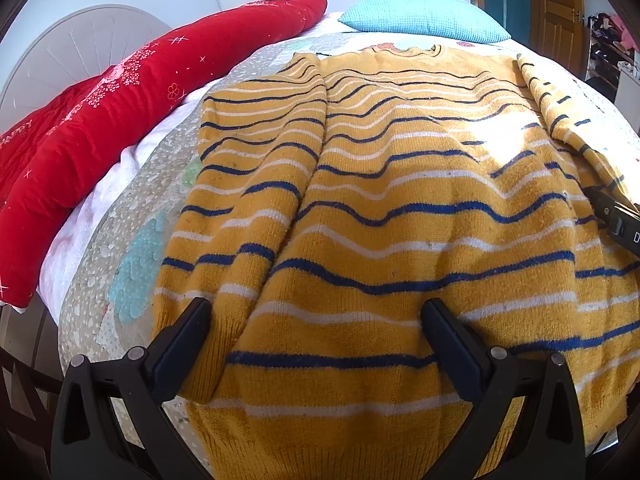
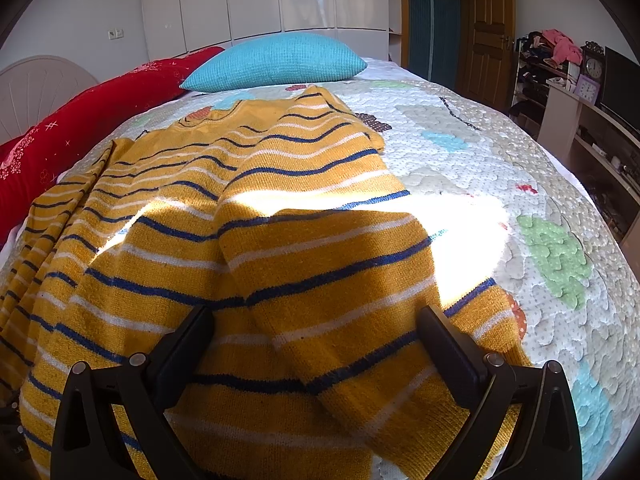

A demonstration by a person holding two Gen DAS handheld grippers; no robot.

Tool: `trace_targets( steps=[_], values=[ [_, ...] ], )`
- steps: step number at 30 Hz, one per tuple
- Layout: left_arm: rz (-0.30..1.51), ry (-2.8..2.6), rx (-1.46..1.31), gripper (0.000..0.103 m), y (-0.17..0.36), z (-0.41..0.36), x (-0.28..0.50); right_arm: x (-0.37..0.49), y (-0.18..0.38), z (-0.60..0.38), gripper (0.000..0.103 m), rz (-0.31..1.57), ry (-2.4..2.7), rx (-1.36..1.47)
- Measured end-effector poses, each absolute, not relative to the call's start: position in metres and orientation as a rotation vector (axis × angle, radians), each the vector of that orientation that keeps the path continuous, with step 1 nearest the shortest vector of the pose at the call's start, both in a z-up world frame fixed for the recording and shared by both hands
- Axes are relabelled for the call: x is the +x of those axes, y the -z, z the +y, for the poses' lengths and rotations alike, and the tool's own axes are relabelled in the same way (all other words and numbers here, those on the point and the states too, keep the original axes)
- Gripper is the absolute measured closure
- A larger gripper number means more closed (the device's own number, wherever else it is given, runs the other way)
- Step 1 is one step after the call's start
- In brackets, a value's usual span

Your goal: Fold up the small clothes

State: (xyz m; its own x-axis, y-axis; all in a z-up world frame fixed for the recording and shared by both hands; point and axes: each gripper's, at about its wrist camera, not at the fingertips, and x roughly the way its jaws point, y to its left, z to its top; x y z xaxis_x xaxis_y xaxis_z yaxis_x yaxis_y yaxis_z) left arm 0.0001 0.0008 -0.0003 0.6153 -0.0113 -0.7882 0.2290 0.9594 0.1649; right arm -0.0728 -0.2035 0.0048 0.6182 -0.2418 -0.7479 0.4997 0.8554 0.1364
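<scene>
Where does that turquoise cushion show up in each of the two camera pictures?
Left wrist view: the turquoise cushion lies at the top, right of centre, beyond the sweater's collar.
Right wrist view: the turquoise cushion sits at the top, left of centre.
Shared landmark: the red pillow, to the cushion's left in both.

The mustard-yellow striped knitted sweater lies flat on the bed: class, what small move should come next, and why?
Probably lower and close both grippers on the mustard-yellow striped knitted sweater's hem: left gripper and right gripper stand open above it, holding nothing.

Both wrist views close, angled down, sharing sweater point(image 1: 400, 200).
</scene>
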Motion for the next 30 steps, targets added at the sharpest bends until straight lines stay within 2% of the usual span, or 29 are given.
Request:
trace_targets(
  steps=[30],
  values=[
    [0.858,0.157,0.223,0.0,-0.0008,0.0039,-0.0051,-0.0727,-0.0045,-0.2047,0.0,0.801,0.435,0.348]
  ],
)
